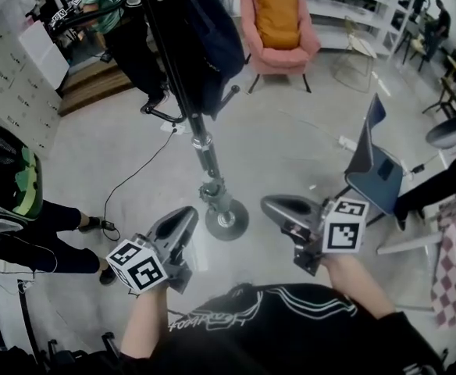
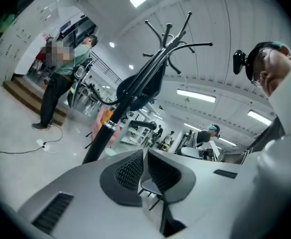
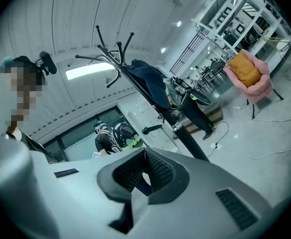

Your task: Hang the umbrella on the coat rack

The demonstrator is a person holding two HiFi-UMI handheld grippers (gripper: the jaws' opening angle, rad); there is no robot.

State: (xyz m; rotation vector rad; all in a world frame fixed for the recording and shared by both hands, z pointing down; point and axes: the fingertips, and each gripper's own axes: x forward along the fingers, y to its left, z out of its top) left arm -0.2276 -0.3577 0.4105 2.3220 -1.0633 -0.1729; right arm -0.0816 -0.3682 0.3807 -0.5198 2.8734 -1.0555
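Note:
The black coat rack [image 1: 201,135] stands in the middle of the head view on a round base [image 1: 226,219]. A dark folded umbrella [image 1: 212,45] hangs from its upper part, with the handle [image 1: 229,94] sticking out low. Both grippers are close in front of the pole and apart from it. My left gripper [image 1: 183,223] is shut and empty. My right gripper [image 1: 279,208] is also shut and empty. In the left gripper view the umbrella [image 2: 140,86] hangs below the rack's hooks [image 2: 173,34], beyond the gripper [image 2: 144,156]. The right gripper view shows the umbrella [image 3: 148,83] beyond that gripper [image 3: 144,158].
A pink armchair [image 1: 279,30] with an orange cushion stands at the back. A blue chair [image 1: 376,166] is to the right, beside a checked cloth [image 1: 454,264]. A person in a helmet [image 1: 9,186] crouches at left, another person [image 1: 126,30] stands behind the rack. A cable [image 1: 134,174] crosses the floor.

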